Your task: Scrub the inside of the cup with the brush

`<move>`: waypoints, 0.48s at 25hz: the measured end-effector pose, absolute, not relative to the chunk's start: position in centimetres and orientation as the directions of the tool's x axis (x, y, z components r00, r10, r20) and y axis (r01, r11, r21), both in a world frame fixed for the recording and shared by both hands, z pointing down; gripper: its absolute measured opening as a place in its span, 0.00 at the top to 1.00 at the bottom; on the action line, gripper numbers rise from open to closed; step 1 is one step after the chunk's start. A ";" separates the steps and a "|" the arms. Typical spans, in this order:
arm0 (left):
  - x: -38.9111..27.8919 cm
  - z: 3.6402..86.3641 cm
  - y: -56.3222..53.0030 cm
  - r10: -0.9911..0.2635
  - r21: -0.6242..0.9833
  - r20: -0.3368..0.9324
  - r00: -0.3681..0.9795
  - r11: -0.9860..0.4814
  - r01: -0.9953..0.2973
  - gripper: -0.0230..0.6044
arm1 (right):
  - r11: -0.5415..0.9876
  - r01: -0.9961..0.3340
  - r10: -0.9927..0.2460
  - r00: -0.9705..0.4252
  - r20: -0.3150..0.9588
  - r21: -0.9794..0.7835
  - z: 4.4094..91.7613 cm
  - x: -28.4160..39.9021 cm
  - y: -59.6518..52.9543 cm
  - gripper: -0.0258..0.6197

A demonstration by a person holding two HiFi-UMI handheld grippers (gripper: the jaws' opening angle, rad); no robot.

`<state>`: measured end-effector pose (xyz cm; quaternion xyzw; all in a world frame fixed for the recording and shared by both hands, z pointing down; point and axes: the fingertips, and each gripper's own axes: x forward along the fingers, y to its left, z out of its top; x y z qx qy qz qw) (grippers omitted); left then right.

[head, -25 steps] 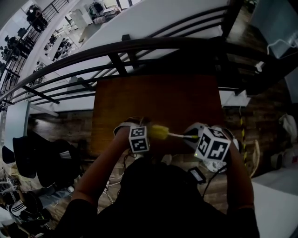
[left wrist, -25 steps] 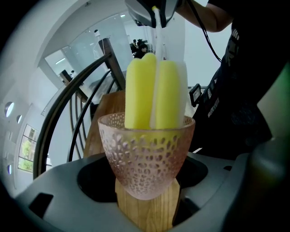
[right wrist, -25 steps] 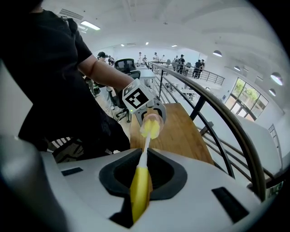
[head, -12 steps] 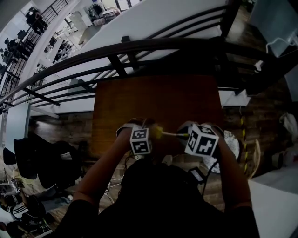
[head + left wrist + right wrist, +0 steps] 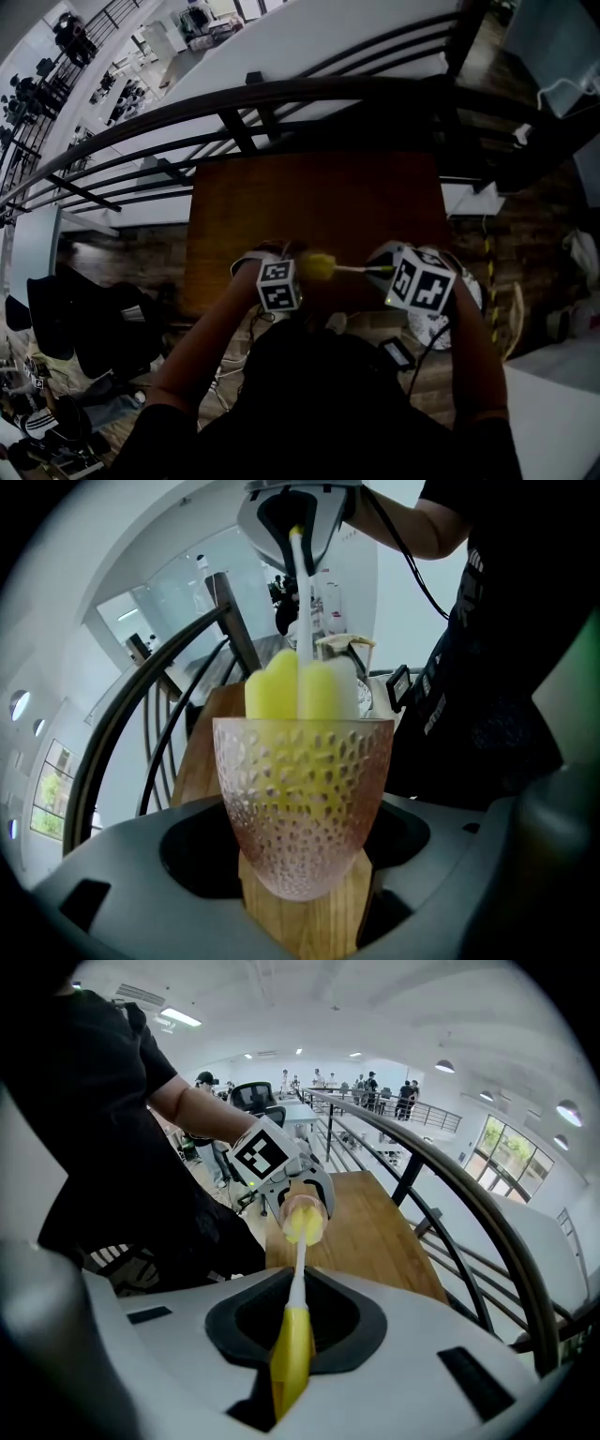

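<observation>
Left gripper view up close: the left gripper has its jaws clamped round the base of a dimpled pinkish glass cup, so the cup is held up in the air in front of the person. The brush has a yellow sponge head that sits partly down inside the cup, with its top poking past the rim. Over in the right gripper view, the right gripper pinches the yellow handle, and a thin white stem runs out to the cup. Compared with half a second ago in the head view, the right gripper has backed off to the right a bit. More of the yellow head shows outside the cup now, and the left gripper has barely budged. Past both grippers is the wooden table, then the dark curved railing.
</observation>
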<state>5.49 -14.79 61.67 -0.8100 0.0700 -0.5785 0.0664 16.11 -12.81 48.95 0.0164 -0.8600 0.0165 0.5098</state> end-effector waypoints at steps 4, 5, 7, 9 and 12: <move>4.7 62.0 -14.8 -0.186 -0.181 0.934 0.305 -0.982 -0.043 0.40 | 0.999 -0.043 -0.021 -0.481 0.876 0.000 47.6 17.3 -13.0 0.89; 4.6 62.0 -14.8 -0.184 -0.180 0.934 0.305 -0.983 -0.044 0.40 | 0.999 -0.042 -0.025 -0.483 0.875 0.005 47.3 17.5 -13.0 0.89; 4.8 62.0 -14.8 -0.182 -0.178 0.933 0.310 -0.983 -0.041 0.40 | 0.999 -0.047 -0.034 -0.484 0.874 0.012 47.0 17.5 -13.2 0.89; 5.1 62.0 -14.7 -0.178 -0.177 0.935 0.308 -0.984 -0.031 0.40 | 0.998 -0.059 -0.038 -0.485 0.874 0.011 47.0 17.3 -13.3 0.89; 5.4 61.9 -14.6 -0.170 -0.174 0.939 0.300 -0.985 -0.016 0.40 | 0.998 -0.056 -0.036 -0.491 0.870 0.009 47.1 16.6 -13.4 0.89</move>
